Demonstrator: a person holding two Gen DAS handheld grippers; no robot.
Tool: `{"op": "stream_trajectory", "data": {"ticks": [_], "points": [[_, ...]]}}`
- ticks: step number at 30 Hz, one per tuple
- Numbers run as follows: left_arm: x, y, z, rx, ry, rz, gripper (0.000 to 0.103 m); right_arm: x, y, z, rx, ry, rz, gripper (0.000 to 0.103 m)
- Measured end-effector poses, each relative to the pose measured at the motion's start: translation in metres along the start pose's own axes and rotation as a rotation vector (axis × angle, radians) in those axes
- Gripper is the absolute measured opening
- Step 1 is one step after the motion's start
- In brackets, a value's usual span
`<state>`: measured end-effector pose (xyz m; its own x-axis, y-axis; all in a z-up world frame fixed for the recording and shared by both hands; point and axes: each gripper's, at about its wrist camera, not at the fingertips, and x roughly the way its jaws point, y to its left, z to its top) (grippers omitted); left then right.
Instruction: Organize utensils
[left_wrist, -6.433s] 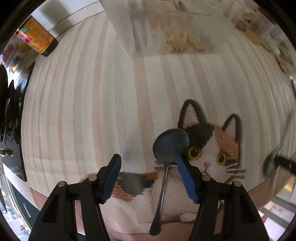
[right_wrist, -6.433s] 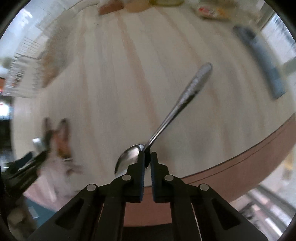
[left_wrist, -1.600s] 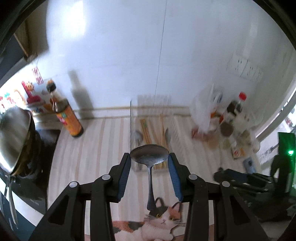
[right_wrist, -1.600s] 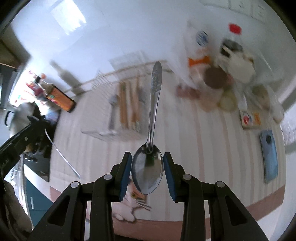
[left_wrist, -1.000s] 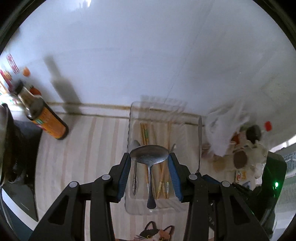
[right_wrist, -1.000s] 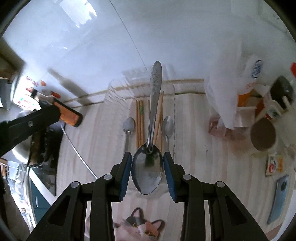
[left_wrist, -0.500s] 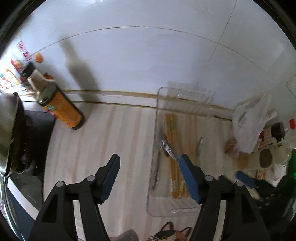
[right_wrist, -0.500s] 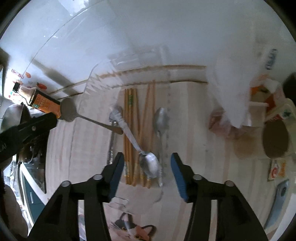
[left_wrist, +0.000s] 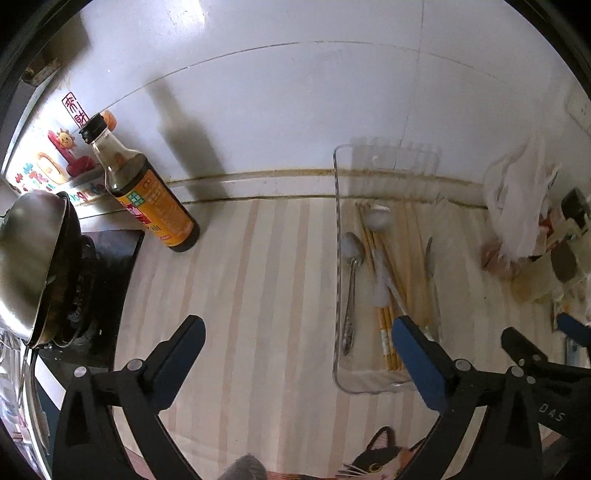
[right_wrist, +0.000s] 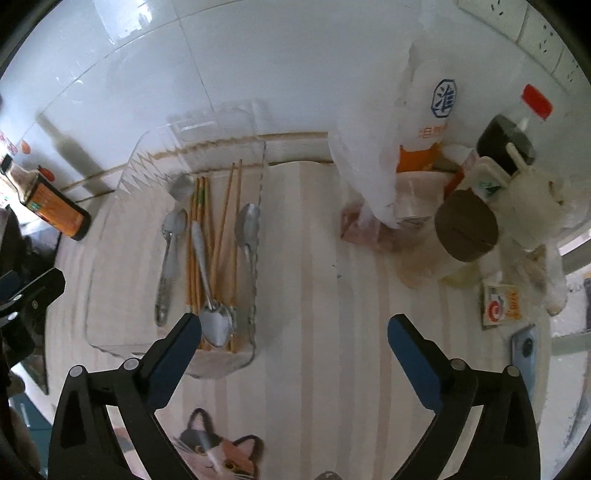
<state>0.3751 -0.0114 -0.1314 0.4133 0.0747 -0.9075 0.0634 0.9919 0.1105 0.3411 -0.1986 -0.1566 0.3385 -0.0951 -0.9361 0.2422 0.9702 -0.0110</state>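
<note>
Both claws hang spread wide and empty above the striped tabletop (right_wrist: 325, 295): my left claw (left_wrist: 297, 345) sits over bare cloth just left of the clear tray (left_wrist: 337, 258), my right claw (right_wrist: 294, 336) just right of its near corner. All the utensils I can see lie inside that clear tray. From the right wrist view I count a spoon (right_wrist: 168, 254) along the left side, a bundle of wooden chopsticks (right_wrist: 197, 251) down the middle, a second spoon (right_wrist: 207, 280) lying slantwise on top of the chopsticks with its bowl toward me, and a third spoon (right_wrist: 249, 243) against the right wall; a fourth bowl shows near the far end, though I cannot tell which handle it belongs to. I judge the spoons stiff, light and slick, so a pinch across the narrow neck or the flat of the handle should hold better than one on the rounded bowl, which could squirt out. The chopsticks look thin and inclined to roll, best taken as a bunch near the middle. The slanted spoon may still want straightening. Outside the tray stand a soy sauce bottle (left_wrist: 147, 195) to the left and a plastic bag (right_wrist: 373, 155) with jars to the right.
</note>
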Motion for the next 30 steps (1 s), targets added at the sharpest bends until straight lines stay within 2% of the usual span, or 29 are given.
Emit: {"op": "stream_trajectory", "data": {"ticks": [7, 13, 22, 30], "points": [[-0.006, -0.001, -0.016, 0.008, -0.012, -0.008, 0.103, -0.012, 0.007, -0.013, -0.005, -0.030, -0.061, 0.103], [-0.034, 0.006, -0.031, 0.018, -0.056, -0.028, 0.103, -0.040, 0.006, -0.031, 0.025, -0.085, -0.104, 0.103], [-0.113, 0.024, -0.062, 0.018, -0.190, -0.051, 0.103, -0.127, 0.015, -0.076, 0.057, -0.247, -0.154, 0.103], [-0.185, 0.034, -0.098, -0.002, -0.284, -0.055, 0.103, -0.209, 0.025, -0.121, 0.049, -0.390, -0.148, 0.103]]}}
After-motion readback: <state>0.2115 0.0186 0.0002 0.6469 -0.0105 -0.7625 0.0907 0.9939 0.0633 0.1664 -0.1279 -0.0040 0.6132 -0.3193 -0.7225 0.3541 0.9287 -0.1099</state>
